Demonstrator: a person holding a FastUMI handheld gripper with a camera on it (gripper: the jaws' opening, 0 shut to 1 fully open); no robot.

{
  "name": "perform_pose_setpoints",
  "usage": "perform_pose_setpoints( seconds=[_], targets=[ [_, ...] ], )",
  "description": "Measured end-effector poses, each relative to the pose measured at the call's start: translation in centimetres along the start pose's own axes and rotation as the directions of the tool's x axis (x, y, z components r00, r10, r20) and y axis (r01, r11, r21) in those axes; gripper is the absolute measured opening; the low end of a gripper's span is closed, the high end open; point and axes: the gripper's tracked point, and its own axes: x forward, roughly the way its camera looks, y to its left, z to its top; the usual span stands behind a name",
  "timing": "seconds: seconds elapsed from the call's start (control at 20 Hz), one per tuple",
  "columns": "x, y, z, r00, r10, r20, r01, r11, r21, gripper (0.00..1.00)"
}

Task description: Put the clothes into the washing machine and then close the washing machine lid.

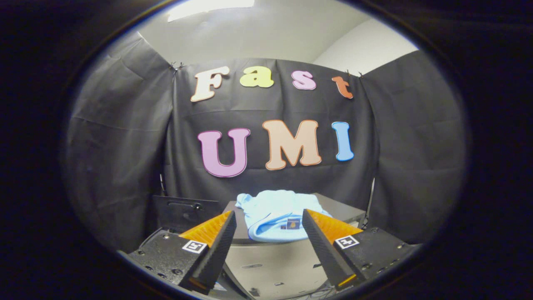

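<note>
Progress: nothing done | clothes (pixel 272 214) lay on dark surface (pixel 341 210) at 12 o'clock beyond gripper (pixel 268 221) | fingers spread, empty | loading, lid closing remained.

The garment (pixel 277 214) is soft, matt cloth, loosely creased, lying on a smooth dark desk (pixel 337 210) with a dull sheen. The gripper (pixel 268 227), jaws apart before it, has ribbed inner pads and matt, hard plastic-looking bodies. The booth wall (pixel 120 137) is wrinkled matt cloth.

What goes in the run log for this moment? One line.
gripper: open | light blue garment: bunched on dark surface, just beyond fingertips | contact: none | phase: approach
</note>
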Motion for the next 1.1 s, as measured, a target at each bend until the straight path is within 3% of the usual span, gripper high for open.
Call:
perform_pose_setpoints(
  seconds=[0.3,0.6,0.7,0.85,0.95,1.05,1.1],
  targets=[
    [6.7,-1.1,1.7,0.998,-0.029,-0.054,0.029,1.0,-0.003,0.96],
    [14.0,-4.3,-1.8,0.97,-0.118,-0.213,0.083,0.983,-0.166,1.0],
    [15.7,-5.2,-3.8,0.934,-0.166,-0.316,0.13,0.983,-0.13,0.97],
    [18.8,-3.7,-6.4,0.891,-0.102,-0.442,0.105,0.994,-0.017,0.98],
    [19.9,-3.7,-7.8,0.853,-0.122,-0.507,0.099,0.992,-0.073,0.98],
    [21.7,-2.6,-8.8,0.836,-0.12,-0.536,0.083,0.992,-0.093,0.97],
    [22.0,-2.7,-9.7,0.804,-0.138,-0.578,0.085,0.989,-0.118,0.98]
  ],
)
